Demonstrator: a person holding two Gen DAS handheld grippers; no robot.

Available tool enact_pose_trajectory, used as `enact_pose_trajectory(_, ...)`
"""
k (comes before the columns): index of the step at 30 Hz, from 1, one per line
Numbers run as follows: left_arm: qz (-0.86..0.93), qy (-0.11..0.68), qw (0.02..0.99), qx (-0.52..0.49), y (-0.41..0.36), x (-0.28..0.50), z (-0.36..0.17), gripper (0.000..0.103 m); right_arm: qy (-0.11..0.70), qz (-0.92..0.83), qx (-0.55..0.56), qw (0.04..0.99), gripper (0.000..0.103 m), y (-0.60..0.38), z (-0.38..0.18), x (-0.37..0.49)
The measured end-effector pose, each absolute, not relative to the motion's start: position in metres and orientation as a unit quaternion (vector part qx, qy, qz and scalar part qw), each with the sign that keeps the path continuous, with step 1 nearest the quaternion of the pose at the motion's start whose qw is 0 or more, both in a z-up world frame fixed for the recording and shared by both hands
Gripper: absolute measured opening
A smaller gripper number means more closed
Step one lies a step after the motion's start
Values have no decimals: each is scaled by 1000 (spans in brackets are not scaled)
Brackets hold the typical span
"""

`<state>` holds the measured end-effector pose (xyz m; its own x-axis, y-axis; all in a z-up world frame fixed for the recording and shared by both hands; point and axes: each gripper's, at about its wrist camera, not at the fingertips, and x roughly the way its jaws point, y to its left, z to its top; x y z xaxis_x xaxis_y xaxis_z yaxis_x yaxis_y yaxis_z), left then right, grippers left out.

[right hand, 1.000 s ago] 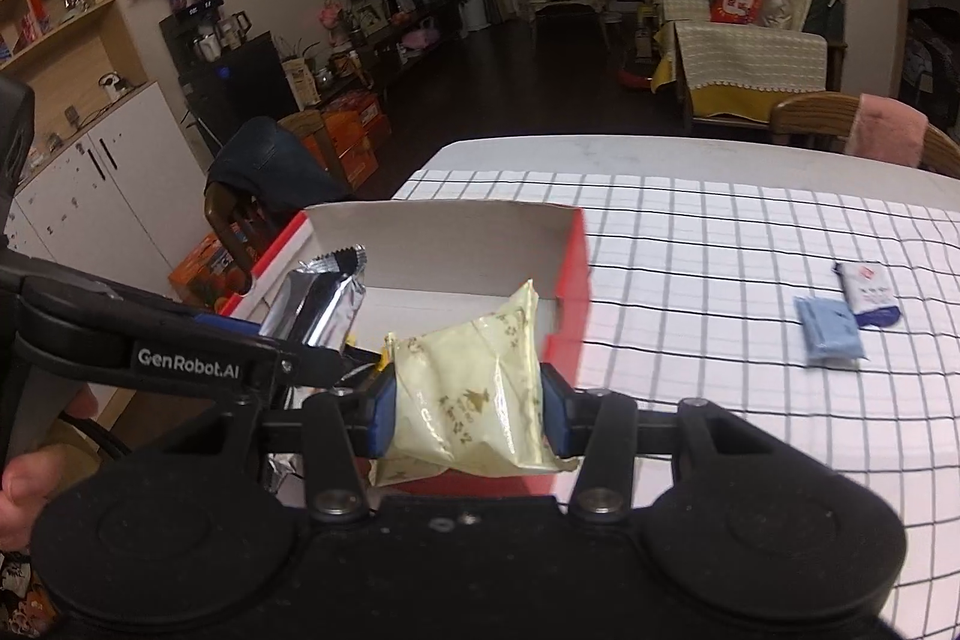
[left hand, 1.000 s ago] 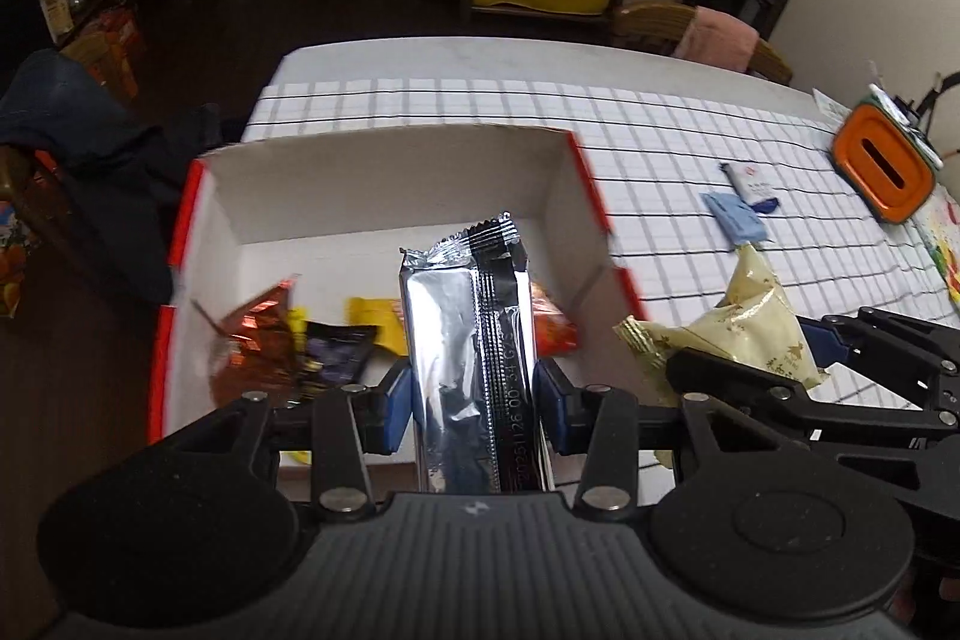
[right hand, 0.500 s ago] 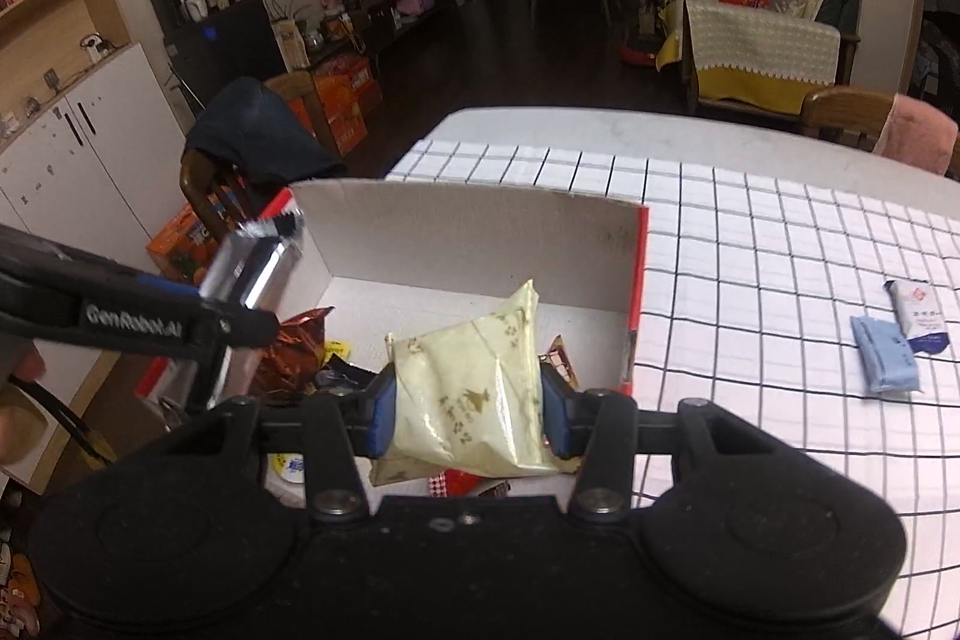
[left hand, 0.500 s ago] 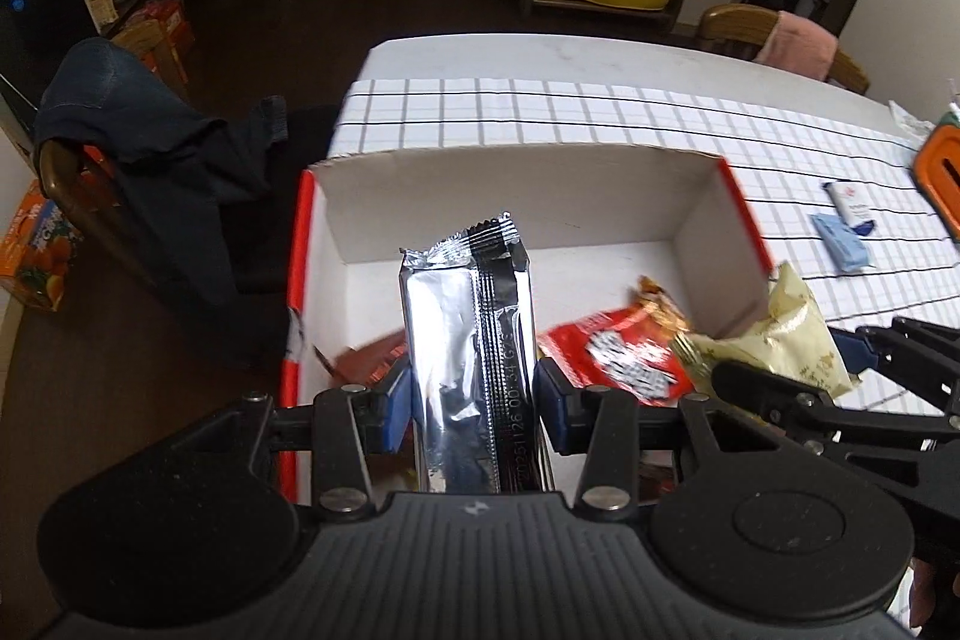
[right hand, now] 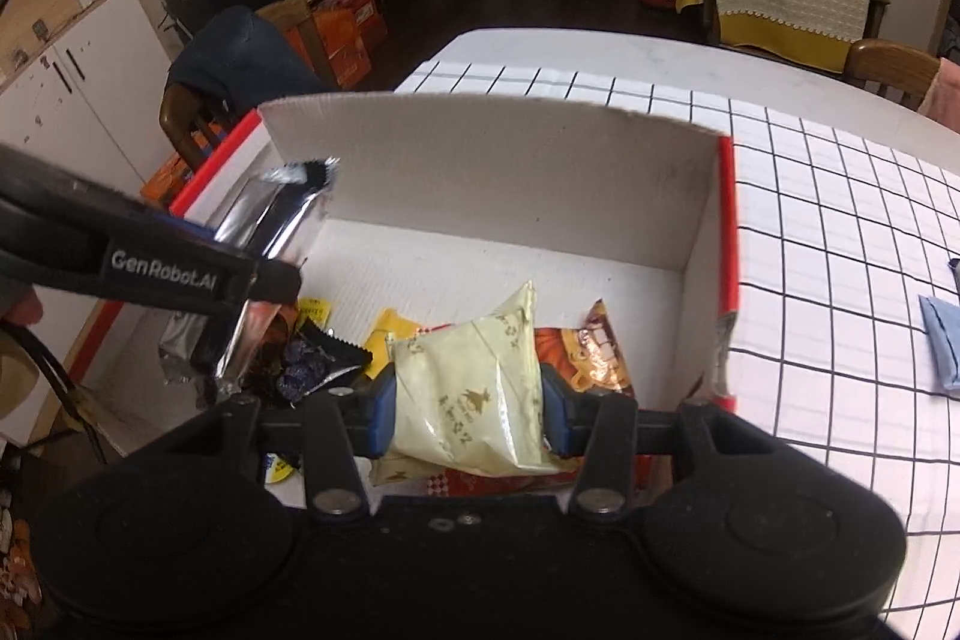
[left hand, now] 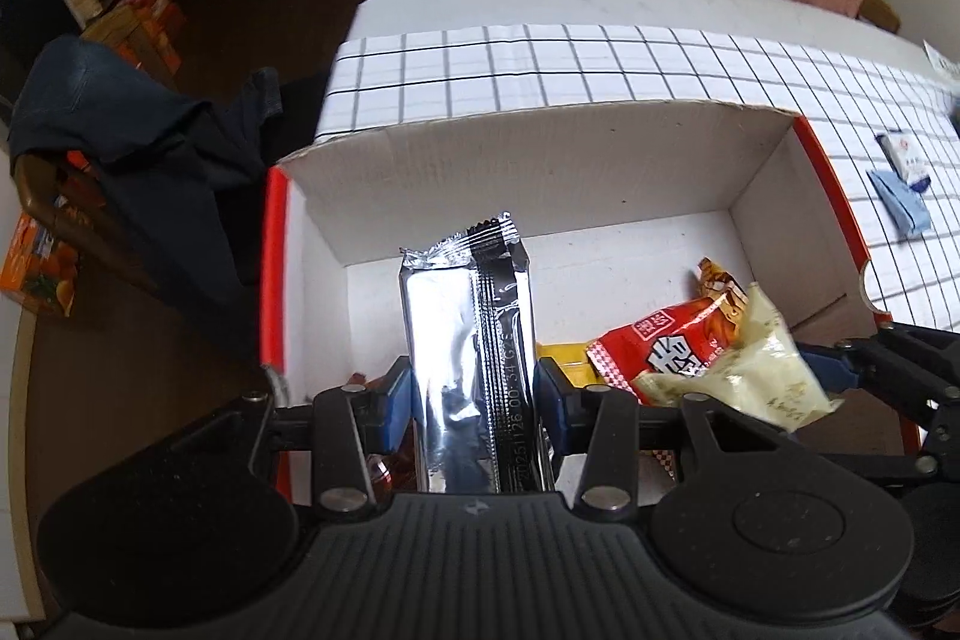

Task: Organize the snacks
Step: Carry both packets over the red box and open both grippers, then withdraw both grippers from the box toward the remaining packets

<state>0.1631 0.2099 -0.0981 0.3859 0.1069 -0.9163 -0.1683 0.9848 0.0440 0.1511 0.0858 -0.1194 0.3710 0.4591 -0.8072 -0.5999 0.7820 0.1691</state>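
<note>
silver foil fills the near middle of the left wrist view: the left claw is clamped on a long silver snack bar, blue pads pressing its two long sides, the bar standing upright with its crimped top edge pointing to the far wall of the box. just right of it, the right claw grips a pale yellow snack pouch the same way, pads squeezing both sides, one corner of the pouch sticking up. both claws hang above the near part of an open cardboard box with white inner walls and red outer sides.

under the claws, on the box floor, lie loose snacks: a red packet with white characters near the right wall, a small dark wrapper toward the left, and a yellow packet between them, partly hidden by the pouch. the far half of the box floor shows bare white card.

right of the box, well apart from it, a folded blue cloth lies on the checked cloth of the surface, with a small white and blue pack just beyond it.

past the far left corner of the surface, a dark jacket hangs over a wooden chair. a sofa with a yellow-edged cover stands at the far side of the room.
</note>
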Motion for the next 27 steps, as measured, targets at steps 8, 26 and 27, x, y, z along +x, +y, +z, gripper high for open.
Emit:
enact_pose_trajectory(8,73,577,813,9,197,177,-108,43,471,321,-107,814,45,93,-130,149)
enact_pose_trajectory(26,70,551,831,-8,193,160,-93,56,449,337,-112,820,69,90,-114,131)
enact_pose_trajectory(27,70,548,833,-10,192,158,-91,57,446,337,-107,822,73,88,-111,130)
